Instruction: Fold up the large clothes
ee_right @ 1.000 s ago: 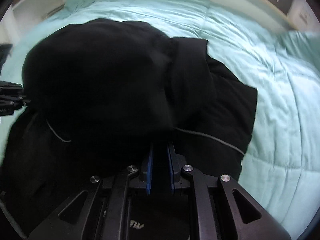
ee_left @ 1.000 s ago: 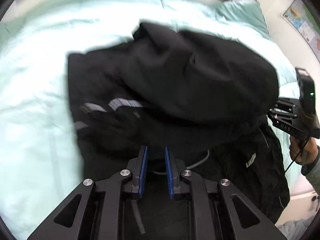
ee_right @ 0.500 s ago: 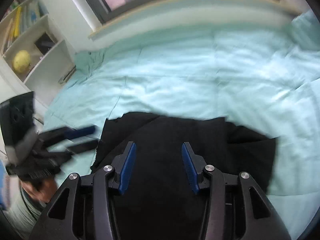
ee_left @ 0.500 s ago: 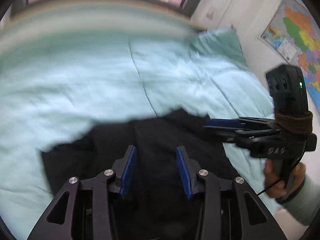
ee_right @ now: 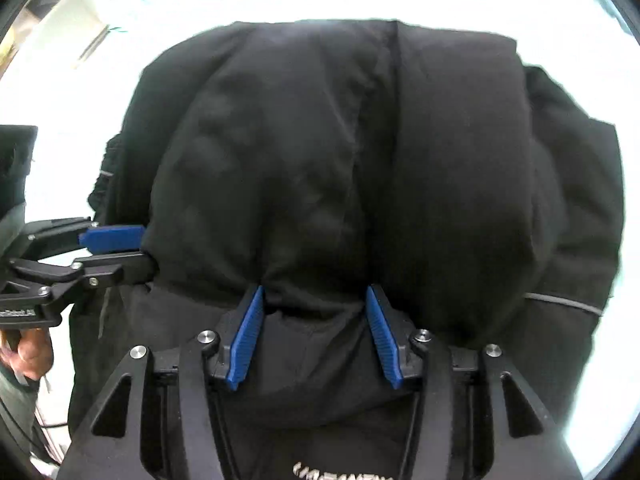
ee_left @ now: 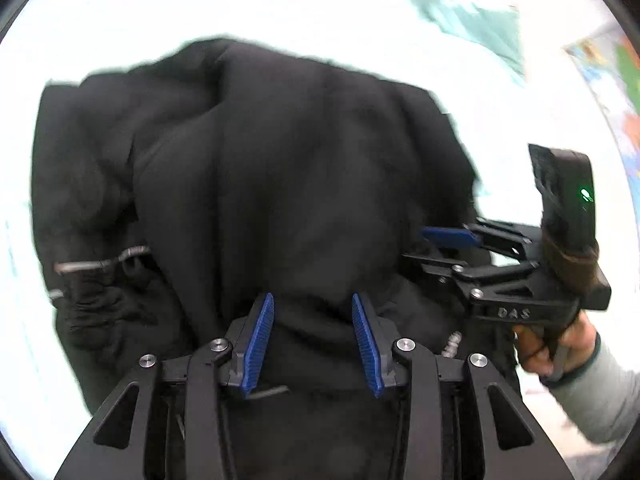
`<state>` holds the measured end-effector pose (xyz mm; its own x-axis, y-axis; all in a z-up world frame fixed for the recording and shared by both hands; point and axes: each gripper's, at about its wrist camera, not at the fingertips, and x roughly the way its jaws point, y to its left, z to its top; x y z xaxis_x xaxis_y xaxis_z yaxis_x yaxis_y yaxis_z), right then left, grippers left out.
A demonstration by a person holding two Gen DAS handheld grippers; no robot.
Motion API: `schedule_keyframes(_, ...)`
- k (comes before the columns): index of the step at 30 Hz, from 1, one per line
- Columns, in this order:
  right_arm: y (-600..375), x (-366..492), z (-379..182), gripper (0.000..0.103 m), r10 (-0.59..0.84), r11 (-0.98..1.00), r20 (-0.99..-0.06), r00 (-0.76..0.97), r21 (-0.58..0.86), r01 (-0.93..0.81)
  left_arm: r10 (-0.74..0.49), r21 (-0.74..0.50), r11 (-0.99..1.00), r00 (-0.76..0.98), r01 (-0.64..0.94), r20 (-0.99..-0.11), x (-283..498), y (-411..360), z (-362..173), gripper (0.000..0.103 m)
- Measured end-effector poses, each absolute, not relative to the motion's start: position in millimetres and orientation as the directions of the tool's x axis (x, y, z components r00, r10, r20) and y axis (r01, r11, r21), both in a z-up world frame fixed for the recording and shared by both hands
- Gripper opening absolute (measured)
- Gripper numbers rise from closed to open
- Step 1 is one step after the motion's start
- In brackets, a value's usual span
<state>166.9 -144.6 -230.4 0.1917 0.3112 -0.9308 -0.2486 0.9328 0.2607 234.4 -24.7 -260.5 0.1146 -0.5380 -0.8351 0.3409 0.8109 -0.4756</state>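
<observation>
Left wrist view first. Black jacket (ee_left: 280, 184) lies bunched on the bed (ee_left: 100, 12), the bedding blown out near white. My left hand-held gripper (ee_left: 313, 336) points down at its near fold, blue pads spread; the jaws have just been opening, and dark cloth shows in the gap, but neither pad presses it. Far edge of the jacket is a ragged curve with bare bed beyond it the whole way across. Left edge runs down past a grey reflective stripe (ee_left: 100, 262), open bedding alongside it. Right side is tighter: my right hand-held gripper (ee_left: 448, 248) comes in from the right with its tips at the jacket's right edge, my hand (ee_left: 548, 344) on the handle below. Wall map (ee_left: 616, 80) at the far right rim, teal pillow (ee_left: 472, 20) at upper right.

Right wrist view. Jacket (ee_right: 360, 160) fills most of the frame, top layer folded over in a rounded bulge. Right hand-held gripper (ee_right: 314, 334) is spread, jaws just been opening; the bulge's near edge sits right at the pad tips, and I can't tell whether it touches them. Left hand-held gripper (ee_right: 114, 252) enters from the left, tips against the jacket's left edge. Free bed past the far edge and along the right. Grey stripe (ee_right: 560, 302) low on the right flank, white lettering (ee_right: 340, 472) at the bottom rim, shelving (ee_right: 72, 20) upper left.
</observation>
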Motion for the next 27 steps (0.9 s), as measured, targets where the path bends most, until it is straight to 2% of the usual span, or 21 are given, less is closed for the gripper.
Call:
schedule_keyframes(3,-149,149,-200,0.055,0.361,0.915,-0.895,0.262,0.286,-0.286,-0.625,-0.545,0.751,0.136,0.372,-0.769,223,-23,-236,0.043)
schedule_keyframes(5,-148,143,-201,0.055,0.359,0.914,-0.897,0.259,0.281,-0.293,-0.648,-0.573,0.738,0.139,0.355,-0.749,221,-24,-239,0.043)
schedule_keyframes(9,-119,150,-251,0.054,0.261,0.94,-0.95,0.174,0.209,-0.271,-0.497,-0.478,0.837,0.007,0.267,-0.868,215,-26,-304,0.041)
schedule_keyframes(11,-123,148,-264,0.056,0.286,0.939,-0.942,0.177,0.238,-0.247,-0.522,-0.506,0.833,0.014,0.223,-0.853,211,-21,-312,0.04)
schedule_keyframes(14,-131,143,-239,0.056,0.314,0.938,-0.928,0.201,0.271,-0.217,-0.541,-0.518,0.829,0.073,0.209,-0.838,194,-7,-287,0.039)
schedule_keyframes(17,-149,123,-212,0.057,0.34,0.933,-0.909,0.242,0.293,-0.209,-0.505,-0.468,0.855,0.156,0.221,-0.849,171,12,-257,0.039)
schedule_keyframes(20,-168,92,-196,0.058,0.306,0.947,-0.911,0.277,0.263,-0.183,-0.471,-0.447,0.881,0.187,0.155,-0.862,137,48,-244,0.04)
schedule_keyframes(27,-230,11,-197,0.059,0.282,0.958,-0.923,0.264,0.284,-0.03,-0.413,-0.438,0.897,0.247,-0.056,-0.877,38,152,-241,0.04)
